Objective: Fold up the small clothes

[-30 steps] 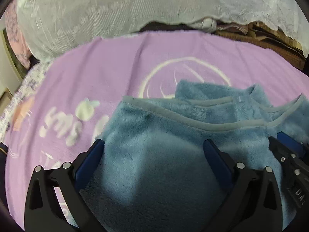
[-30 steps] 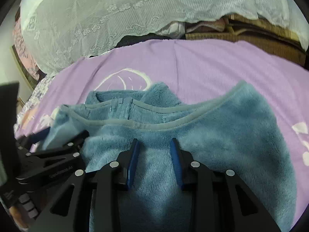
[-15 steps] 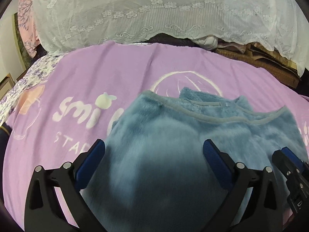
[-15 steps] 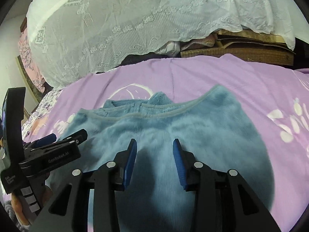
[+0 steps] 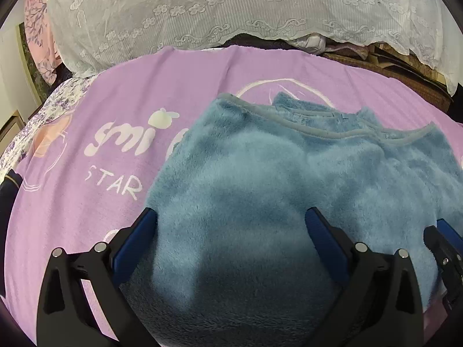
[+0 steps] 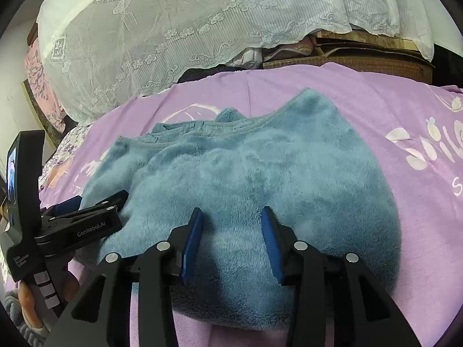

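Observation:
A fluffy blue garment (image 5: 289,179) with grey trimmed edges lies folded on the purple blanket (image 5: 115,110); it also shows in the right wrist view (image 6: 260,173). My left gripper (image 5: 231,225) is open wide, its blue pads over the garment's near left part. It also shows at the left of the right wrist view (image 6: 95,199). My right gripper (image 6: 230,225) is open with a narrower gap, over the garment's near edge. Its tip shows at the right edge of the left wrist view (image 5: 445,240). Neither gripper holds cloth.
The purple blanket (image 6: 376,110) carries white printed letters and a circle. A white lace cover (image 5: 231,14) hangs over stacked things at the back. A floral sheet (image 5: 52,107) shows at the left. Woven mats (image 6: 361,60) lie behind the blanket at the right.
Both grippers have pulled back and up from the garment, so more of the blanket and lace cover shows. The right gripper's fingers have opened a little. The garment lies still.

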The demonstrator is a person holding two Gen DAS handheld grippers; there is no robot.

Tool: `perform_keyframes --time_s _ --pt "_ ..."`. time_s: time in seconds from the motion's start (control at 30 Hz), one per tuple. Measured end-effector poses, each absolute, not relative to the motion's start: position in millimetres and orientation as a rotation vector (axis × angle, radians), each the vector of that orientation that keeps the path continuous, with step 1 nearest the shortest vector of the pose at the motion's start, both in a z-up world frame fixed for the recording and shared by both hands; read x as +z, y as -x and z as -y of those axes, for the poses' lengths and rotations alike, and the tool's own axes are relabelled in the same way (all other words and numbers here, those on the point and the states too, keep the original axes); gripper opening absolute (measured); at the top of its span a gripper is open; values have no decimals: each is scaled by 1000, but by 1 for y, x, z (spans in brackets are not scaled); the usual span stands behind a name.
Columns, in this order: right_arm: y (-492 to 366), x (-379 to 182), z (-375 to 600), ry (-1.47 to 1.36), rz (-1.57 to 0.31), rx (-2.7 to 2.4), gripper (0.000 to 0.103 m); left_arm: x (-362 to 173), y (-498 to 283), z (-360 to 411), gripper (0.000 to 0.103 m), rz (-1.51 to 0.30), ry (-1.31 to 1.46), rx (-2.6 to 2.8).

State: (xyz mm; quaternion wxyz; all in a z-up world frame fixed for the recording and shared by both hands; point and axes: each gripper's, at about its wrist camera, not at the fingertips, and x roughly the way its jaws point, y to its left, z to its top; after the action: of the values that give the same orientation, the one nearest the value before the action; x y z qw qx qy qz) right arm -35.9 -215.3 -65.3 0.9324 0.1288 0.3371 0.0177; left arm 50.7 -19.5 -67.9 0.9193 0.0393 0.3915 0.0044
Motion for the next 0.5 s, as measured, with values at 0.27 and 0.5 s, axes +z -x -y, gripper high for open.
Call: perform_keyframes --time_s 0.27,0.5 --pt "51 -51 222 -278 -625 12 42 -59 -35 15 99 -788 -59 2" --pt "60 -42 249 -317 -572 -69 42 -52 -23 11 99 -767 -25 -16"
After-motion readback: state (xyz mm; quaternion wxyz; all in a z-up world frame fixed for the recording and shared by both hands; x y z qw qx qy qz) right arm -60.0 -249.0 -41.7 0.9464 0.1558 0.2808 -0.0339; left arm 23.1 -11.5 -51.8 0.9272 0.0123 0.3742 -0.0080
